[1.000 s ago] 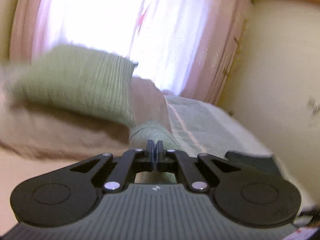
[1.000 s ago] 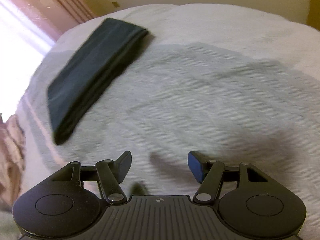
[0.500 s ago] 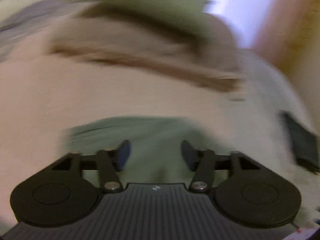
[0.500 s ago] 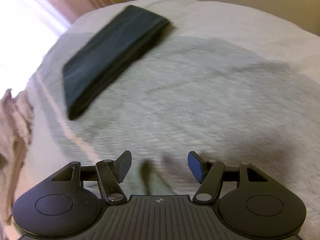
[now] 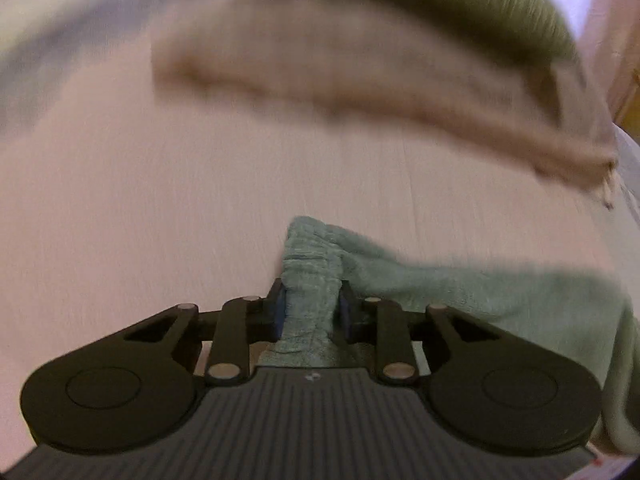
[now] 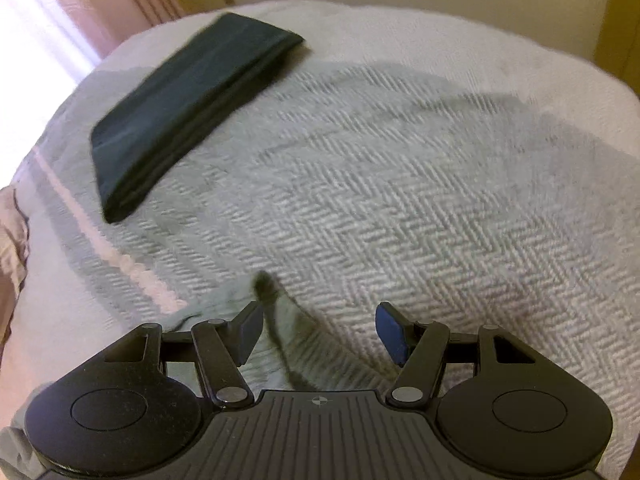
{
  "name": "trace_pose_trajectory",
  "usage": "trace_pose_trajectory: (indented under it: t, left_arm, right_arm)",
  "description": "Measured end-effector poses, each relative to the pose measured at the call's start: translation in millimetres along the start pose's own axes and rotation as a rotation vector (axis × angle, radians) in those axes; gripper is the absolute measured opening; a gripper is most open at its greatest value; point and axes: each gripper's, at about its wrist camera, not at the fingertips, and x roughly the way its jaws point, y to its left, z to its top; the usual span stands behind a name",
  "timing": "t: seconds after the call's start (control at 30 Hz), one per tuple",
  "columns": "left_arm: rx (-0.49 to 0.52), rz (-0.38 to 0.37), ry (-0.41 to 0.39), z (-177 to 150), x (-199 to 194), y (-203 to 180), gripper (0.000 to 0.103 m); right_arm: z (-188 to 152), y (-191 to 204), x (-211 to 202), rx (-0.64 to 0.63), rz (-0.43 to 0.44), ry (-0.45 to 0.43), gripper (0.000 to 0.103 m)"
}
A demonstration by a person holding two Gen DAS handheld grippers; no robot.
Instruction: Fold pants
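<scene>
Two grippers on this job, and only one has anything. The left gripper [image 5: 311,312] has just been closing, and its fingers [image 5: 278,312] are now clamped on a bunched wad of the sage-green pants [image 5: 440,280], which sit on the pinkish bed sheet [image 5: 160,220] and trail off to the right of that view. The right gripper [image 6: 318,334] has its fingers wide apart with nothing between them, hovering over a grey herringbone blanket [image 6: 400,200] with a wrinkle of cloth right under it.

What could go sideways, imo: the left one has grabbed a scrunched clump, not a clean edge or corner. If it lifts like that, the fabric could hang twisted and any fold made from it may come out lopsided. It might also have pinched more than one layer, so both layers would drag along together. I can't tell how many layers are in there, the view is too blurry. And with the right gripper holding nothing, a one-handed pull would just slide the whole garment across the sheet rather than fold it.

The pants themselves look soft and a bit fuzzy, kind of fleecy, rumpled rather than laid flat, with a thicker band or seam near where they're pinched. Not folded yet as far as I can see.

Over in the right view there's a dark folded garment [image 6: 192,108] sitting neatly further up the blanket, well apart from all this.
</scene>
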Motion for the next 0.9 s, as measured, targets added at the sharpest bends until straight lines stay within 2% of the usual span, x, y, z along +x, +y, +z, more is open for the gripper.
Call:
trace_pose_trajectory:
  t: [0.1,0.17,0.23,0.27,0.3,0.33,0.4,0.43,0.47,0.57,0.67,0.7,0.73,0.83,0.87,0.9]
  left_arm:
    - [0.124,-0.032,-0.101,55,-3,8,0.023]
    - [0.273,-0.032,-0.164,71,3,-8,0.024]
    - [0.338,-0.021,-0.126,72,38,-20,0.028]
    - [0.351,0.016,-0.063,65,56,-23,0.030]
    - [0.353,0.062,0.016,56,72,-23,0.035]
    - [0.351,0.100,0.075,46,83,-23,0.035]
    - [0.310,0.103,0.058,36,75,-16,0.038]
    - [0.270,0.108,0.060,37,68,-12,0.047]
    - [0.221,0.110,0.070,38,59,-4,0.050]
    - [0.144,0.158,0.065,38,17,14,0.048]
    - [0.063,0.173,0.080,30,-27,21,0.048]
    - [0.038,0.176,0.091,22,-44,19,0.048]
    - [0.020,0.179,0.100,14,-60,16,0.048]
    - [-0.029,0.183,0.116,-17,-110,-2,0.048]
    - [-0.045,0.180,0.116,-28,-125,-10,0.048]
    - [-0.057,0.181,0.121,-37,-134,-18,0.048]
  right_arm:
    - [-3,8,-12,-0.049,0.019,-0.047,0.060]
    - [-6,12,-17,-0.064,0.056,-0.061,0.060]
    - [-8,14,-15,-0.076,0.114,-0.041,0.060]
    - [-10,15,-12,-0.082,0.130,-0.035,0.060]
    - [-10,15,-11,-0.092,0.143,-0.033,0.060]
    - [-9,14,-8,-0.108,0.166,-0.022,0.060]
    - [-5,8,-4,-0.104,0.213,-0.009,0.060]
    - [-2,3,-3,-0.089,0.240,-0.008,0.060]
    - [1,-2,0,-0.078,0.275,-0.002,0.060]
    - [13,-14,20,-0.055,0.396,0.058,0.060]
    - [17,-16,55,-0.098,0.432,0.165,0.058]
    - [18,-16,65,-0.123,0.459,0.182,0.053]
    - [20,-17,75,-0.156,0.504,0.193,0.041]
    - [31,-17,89,-0.238,0.704,0.194,0.029]
    - [36,-16,93,-0.268,0.761,0.196,0.019]
    - [41,-15,98,-0.283,0.811,0.206,0.005]
